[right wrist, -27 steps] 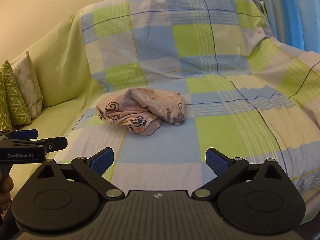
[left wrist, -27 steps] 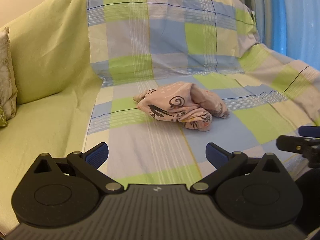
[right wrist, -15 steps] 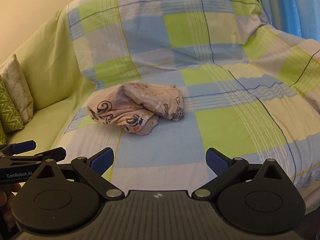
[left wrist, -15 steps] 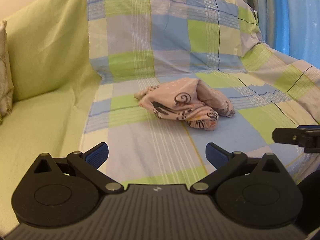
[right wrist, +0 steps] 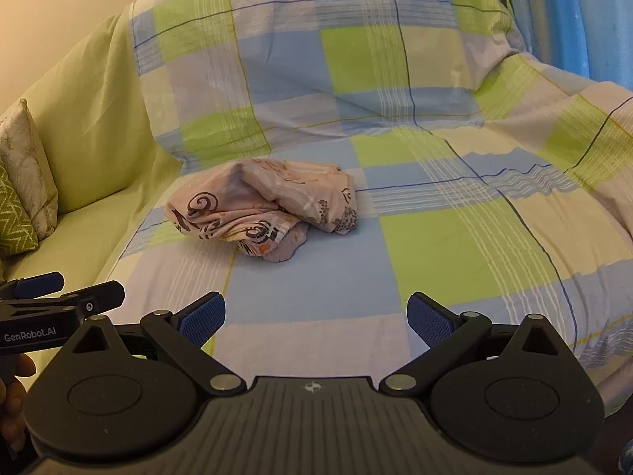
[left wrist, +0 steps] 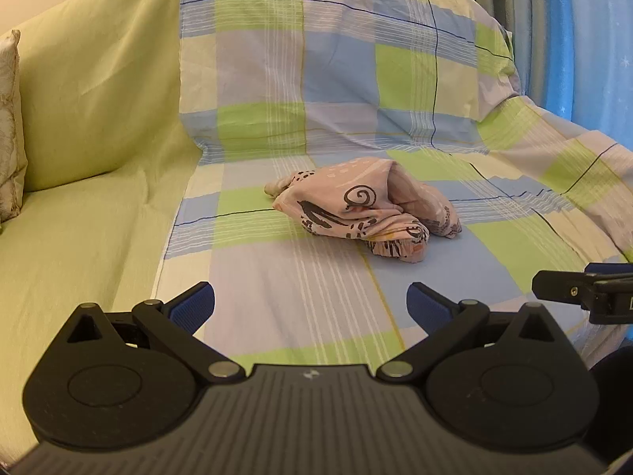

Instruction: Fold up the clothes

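Note:
A crumpled pink garment with black swirl prints lies in a heap on the sofa seat; the right wrist view shows the same garment left of centre. My left gripper is open and empty, hovering short of the heap. My right gripper is also open and empty, nearer the seat's front and to the right of the heap. Each view catches the other gripper at its edge: the right gripper and the left gripper.
A checked blue, green and white sheet covers the sofa seat and backrest. Plain green cover lies to the left. Cushions stand at the far left. Blue curtains hang on the right. A hand holds the left gripper.
Both grippers have moved a little forward toward the garment and stay open. The garment has not moved.

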The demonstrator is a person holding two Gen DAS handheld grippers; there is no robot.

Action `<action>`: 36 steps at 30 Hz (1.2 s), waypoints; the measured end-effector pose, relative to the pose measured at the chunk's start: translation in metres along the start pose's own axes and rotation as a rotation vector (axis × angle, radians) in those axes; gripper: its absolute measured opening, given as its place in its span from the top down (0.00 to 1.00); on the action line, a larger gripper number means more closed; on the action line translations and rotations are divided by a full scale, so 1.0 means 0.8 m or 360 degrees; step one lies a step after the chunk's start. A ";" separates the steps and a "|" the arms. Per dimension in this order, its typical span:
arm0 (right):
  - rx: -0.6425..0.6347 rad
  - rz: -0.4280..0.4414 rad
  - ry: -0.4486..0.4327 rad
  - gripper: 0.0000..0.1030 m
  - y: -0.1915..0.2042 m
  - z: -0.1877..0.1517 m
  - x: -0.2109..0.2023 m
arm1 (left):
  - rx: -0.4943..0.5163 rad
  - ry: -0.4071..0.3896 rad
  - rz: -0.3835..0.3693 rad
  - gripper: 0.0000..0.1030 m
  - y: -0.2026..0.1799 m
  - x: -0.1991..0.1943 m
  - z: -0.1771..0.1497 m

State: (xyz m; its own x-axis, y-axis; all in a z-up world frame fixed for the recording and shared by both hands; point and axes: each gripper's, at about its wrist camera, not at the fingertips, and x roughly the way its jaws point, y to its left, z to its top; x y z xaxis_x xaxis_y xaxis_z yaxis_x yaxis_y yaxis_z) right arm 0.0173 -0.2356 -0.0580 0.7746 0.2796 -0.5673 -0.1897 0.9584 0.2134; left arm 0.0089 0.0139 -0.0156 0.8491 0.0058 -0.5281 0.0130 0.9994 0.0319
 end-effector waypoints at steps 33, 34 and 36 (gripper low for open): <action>0.0032 0.0024 0.0011 0.02 -0.005 0.001 0.005 | 0.0077 0.0008 0.0036 0.01 -0.012 0.004 -0.002; 0.0029 0.0023 0.0009 0.02 -0.007 0.001 0.005 | 0.0076 0.0005 0.0041 0.01 -0.012 0.004 -0.001; 0.0022 0.0023 0.0006 0.02 -0.010 0.001 0.004 | 0.0074 -0.0005 0.0052 0.01 -0.011 0.004 -0.001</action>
State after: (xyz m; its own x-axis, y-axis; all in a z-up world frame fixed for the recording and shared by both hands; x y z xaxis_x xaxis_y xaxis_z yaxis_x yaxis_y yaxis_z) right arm 0.0220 -0.2427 -0.0613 0.7695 0.2936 -0.5672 -0.1922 0.9534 0.2327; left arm 0.0109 0.0049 -0.0180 0.8512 0.0385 -0.5235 0.0095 0.9960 0.0888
